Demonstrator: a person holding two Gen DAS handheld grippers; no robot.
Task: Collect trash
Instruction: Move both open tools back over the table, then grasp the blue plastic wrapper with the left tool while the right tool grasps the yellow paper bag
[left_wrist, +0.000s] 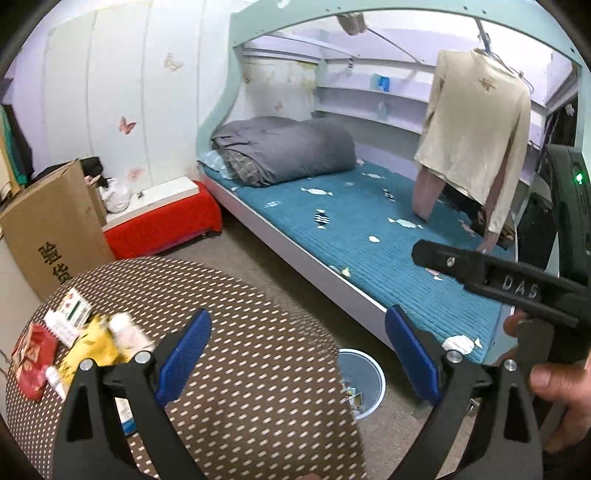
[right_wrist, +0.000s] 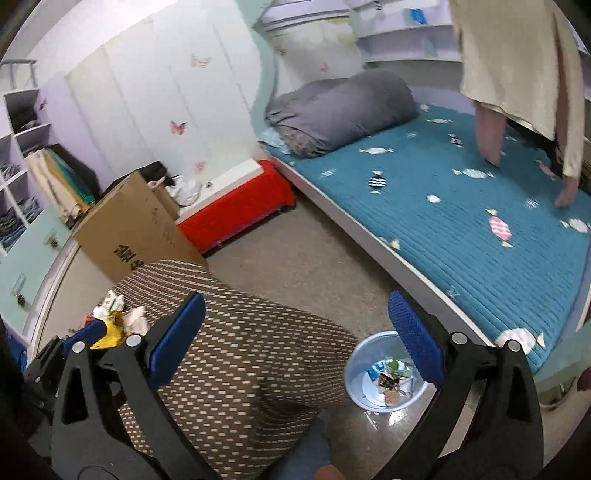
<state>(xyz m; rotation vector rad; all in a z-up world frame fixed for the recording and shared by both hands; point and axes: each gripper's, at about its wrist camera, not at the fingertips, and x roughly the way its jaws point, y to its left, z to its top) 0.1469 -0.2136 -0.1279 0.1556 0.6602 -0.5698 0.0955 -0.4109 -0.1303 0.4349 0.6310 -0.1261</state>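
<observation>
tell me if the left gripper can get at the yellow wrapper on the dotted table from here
Probably yes. The left gripper is open and holds nothing, and the yellow wrapper lies uncovered on the dotted table just left of its fingers, crowded only by a red packet.

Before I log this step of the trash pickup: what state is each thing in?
left gripper: open, empty.
right gripper: open, empty.
trash bin: on the floor, uncovered, some scraps inside.
wrappers: loose pile on the dotted table, uncollected.
cardboard box: flaps open.
grey quilt: rolled up on the bed.
</observation>
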